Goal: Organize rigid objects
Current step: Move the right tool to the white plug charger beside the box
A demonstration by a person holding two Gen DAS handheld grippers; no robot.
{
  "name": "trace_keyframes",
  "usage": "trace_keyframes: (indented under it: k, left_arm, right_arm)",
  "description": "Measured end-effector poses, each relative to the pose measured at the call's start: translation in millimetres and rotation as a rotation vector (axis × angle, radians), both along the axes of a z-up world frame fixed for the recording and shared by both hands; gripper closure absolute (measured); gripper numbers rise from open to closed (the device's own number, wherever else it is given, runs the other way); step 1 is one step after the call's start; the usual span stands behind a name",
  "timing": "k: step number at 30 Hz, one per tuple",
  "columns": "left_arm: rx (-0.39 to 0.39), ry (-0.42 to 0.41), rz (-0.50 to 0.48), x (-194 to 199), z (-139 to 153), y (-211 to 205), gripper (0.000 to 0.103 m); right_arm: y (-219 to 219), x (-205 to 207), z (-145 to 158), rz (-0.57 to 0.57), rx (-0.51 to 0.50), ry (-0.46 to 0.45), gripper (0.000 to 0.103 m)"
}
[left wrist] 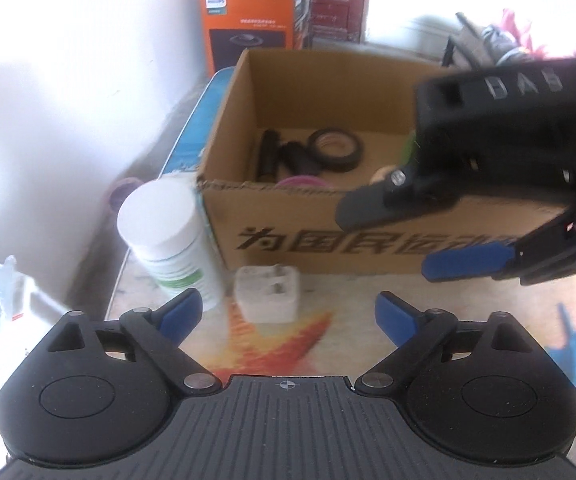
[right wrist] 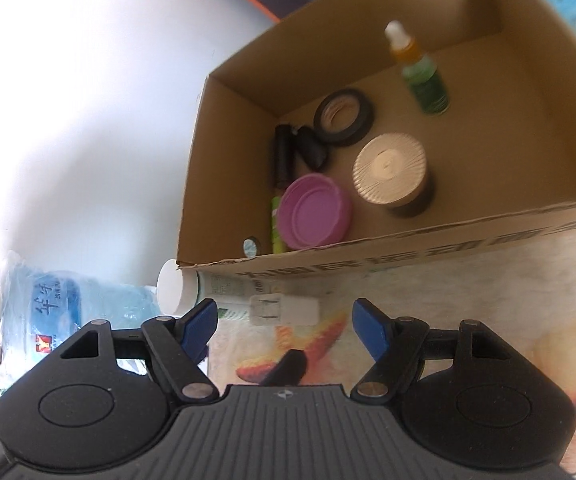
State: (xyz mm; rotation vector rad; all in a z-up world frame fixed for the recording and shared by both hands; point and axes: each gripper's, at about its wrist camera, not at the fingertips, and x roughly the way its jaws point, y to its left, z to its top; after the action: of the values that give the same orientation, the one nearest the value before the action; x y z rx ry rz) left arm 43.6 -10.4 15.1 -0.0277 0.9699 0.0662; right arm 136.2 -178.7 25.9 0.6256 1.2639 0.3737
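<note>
Left wrist view: the left gripper [left wrist: 288, 312] hangs low over the patterned table [left wrist: 468, 320], its blue-tipped fingers [left wrist: 181, 312] spread wide with nothing between them. Directly ahead, between the fingertips, lies a white plug adapter [left wrist: 268, 294] on the table, prongs facing up. Just left of it stands a white-capped bottle [left wrist: 169, 236] with a green label, touching or nearly touching the near left corner of the open cardboard box [left wrist: 288, 236]. The right gripper [left wrist: 388, 232] crosses the box's front wall from the right, jaws parted and empty, blocking part of the box interior.

Right wrist view: the right gripper [right wrist: 283, 320] looks down into the cardboard box [right wrist: 408, 240], fingers [right wrist: 372, 332] wide apart and holding nothing. Inside the box: a black tape roll [right wrist: 344, 118], two dark cylindrical items [right wrist: 300, 152] beside it, a purple lid [right wrist: 315, 211], a round tan-topped container [right wrist: 392, 176], a green dropper bottle [right wrist: 418, 70] (blurred) and a small tape roll [right wrist: 251, 247] at the near wall. Outside the front wall sit the plug adapter [right wrist: 283, 310] and the bottle [right wrist: 183, 290].

Surroundings: an orange Philips carton [left wrist: 247, 12] stands behind the box; a blue water jug [right wrist: 59, 308] lies off the table's left edge.
</note>
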Motion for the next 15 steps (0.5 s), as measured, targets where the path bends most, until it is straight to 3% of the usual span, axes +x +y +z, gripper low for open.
trace_keyframes:
  k: [5, 15]
  left_arm:
    - [0.009, 0.041, -0.017, 9.4, -24.6, 7.9, 0.028]
    - [-0.041, 0.061, -0.033, 26.8, -45.7, 16.8, 0.046]
  right_arm:
    - [16.0, 10.2, -25.3, -0.031, 0.020, 0.057, 0.039]
    - [35.2, 20.0, -61.0, 0.003, 0.013, 0.112, 0.048]
